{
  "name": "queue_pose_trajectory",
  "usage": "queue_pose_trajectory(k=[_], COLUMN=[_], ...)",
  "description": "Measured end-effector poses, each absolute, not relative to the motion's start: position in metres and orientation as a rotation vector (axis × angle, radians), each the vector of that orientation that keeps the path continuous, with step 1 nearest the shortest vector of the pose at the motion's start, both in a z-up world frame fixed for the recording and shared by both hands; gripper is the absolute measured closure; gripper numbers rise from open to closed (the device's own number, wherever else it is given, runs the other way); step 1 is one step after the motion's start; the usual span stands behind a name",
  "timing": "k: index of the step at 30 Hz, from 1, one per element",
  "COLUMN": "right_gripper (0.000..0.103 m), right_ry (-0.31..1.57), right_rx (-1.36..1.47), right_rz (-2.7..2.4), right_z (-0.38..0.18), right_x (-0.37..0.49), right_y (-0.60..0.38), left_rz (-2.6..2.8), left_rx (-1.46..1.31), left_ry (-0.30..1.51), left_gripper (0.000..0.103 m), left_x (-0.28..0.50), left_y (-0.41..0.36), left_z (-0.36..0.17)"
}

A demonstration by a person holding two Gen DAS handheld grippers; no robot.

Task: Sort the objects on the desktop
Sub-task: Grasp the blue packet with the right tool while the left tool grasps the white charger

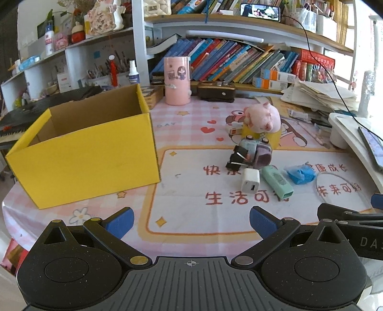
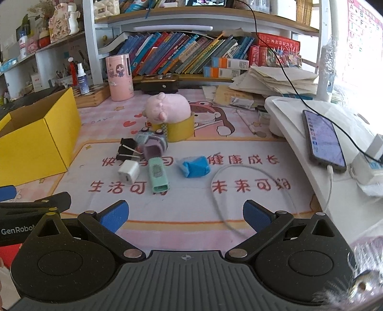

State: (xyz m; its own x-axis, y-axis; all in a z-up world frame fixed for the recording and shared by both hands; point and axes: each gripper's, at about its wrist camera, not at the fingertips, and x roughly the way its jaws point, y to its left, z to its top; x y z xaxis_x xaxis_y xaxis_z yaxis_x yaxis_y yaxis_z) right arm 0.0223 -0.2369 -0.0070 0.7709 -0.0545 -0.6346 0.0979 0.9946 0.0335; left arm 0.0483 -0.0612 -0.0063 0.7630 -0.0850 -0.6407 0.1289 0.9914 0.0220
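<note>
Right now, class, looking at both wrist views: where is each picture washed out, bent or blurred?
Left wrist view: shelf lines bow from fisheye distortion, corners go black, and daylight bleaches the far right edge. Right wrist view: the window side by the lamp post is blown out, the white cable looks soft, and a blurred fuzzy patch fills the lower right corner; the yellow box stays sharp.

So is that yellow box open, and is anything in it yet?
Open: the box has no lid and its brown inner walls show. The visible part looks empty, but its floor is hidden.
</note>
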Motion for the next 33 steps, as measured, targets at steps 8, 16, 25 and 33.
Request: queue_pose_trajectory(k=[8,16,25,33], right_gripper=[0.002,0.027,0.035,0.036], right_ry=[0.690,0.720,0.773,0.828], right_rx=[0.042,0.022,0.008,-0.024], right_rz=[-0.051,-0.028,0.042,0.107], right_z=[-0.007,-0.013,-0.025,-0.040], right_x=[0.045,0.070,0.105,0.137], right_y=[-0.256,-0.274,-0.283,-0.279], left_rz=[-0.097,-0.040,0.036,0.079], left_rx=[0.071,0.073,0.072,0.081], left_ry=[0.709,0.727,0.735,0.733], left_gripper=[0.000,0.000,0.000,0.000], left_x=[0.067,0.082,0.092,0.098], left_y=[-0.084,-0.099,-0.108,-0.112], left_z=[-0.009,-0.011,-0.011,-0.010])
